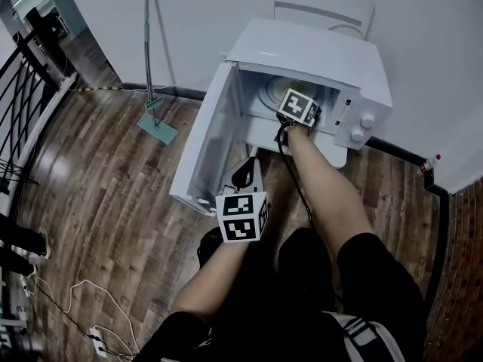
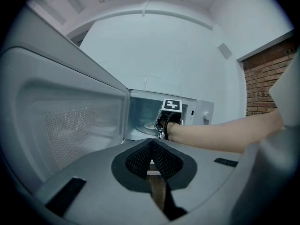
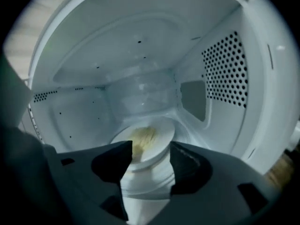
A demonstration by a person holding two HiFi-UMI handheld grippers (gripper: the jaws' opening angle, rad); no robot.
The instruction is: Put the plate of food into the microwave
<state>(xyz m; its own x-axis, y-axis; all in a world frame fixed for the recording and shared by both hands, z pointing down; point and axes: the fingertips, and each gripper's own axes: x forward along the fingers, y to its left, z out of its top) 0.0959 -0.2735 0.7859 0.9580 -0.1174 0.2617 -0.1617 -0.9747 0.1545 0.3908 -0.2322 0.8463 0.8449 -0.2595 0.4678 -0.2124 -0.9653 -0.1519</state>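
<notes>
Left tongs [image 2: 151, 146] sit closest, held low just short of the open door [image 1: 211, 138], jaws pinched together with nothing in them. My read: that hand is simply out of the way, handy for pushing the door closed when the time comes. The door is swung wide to the left, so the right arm [image 1: 324, 179] gets a straight run in.

Right tongs [image 3: 150, 150] reach well into the microwave [image 1: 309, 51], marker cube [image 1: 298, 105] right at the opening. The plate [image 3: 160, 142] of food [image 3: 142, 137], pale yellow stuff heaped in the middle, sits flat on the cavity floor, roughly centred, which is where you'd want it so it clears the walls. The jaws are spread wide either side of its near rim and aren't clamping it. It's dim in there, so the left pad might be brushing the rim, hard to say. Looks to me like the plate's delivered; what's left is backing out and shutting the door.
</notes>
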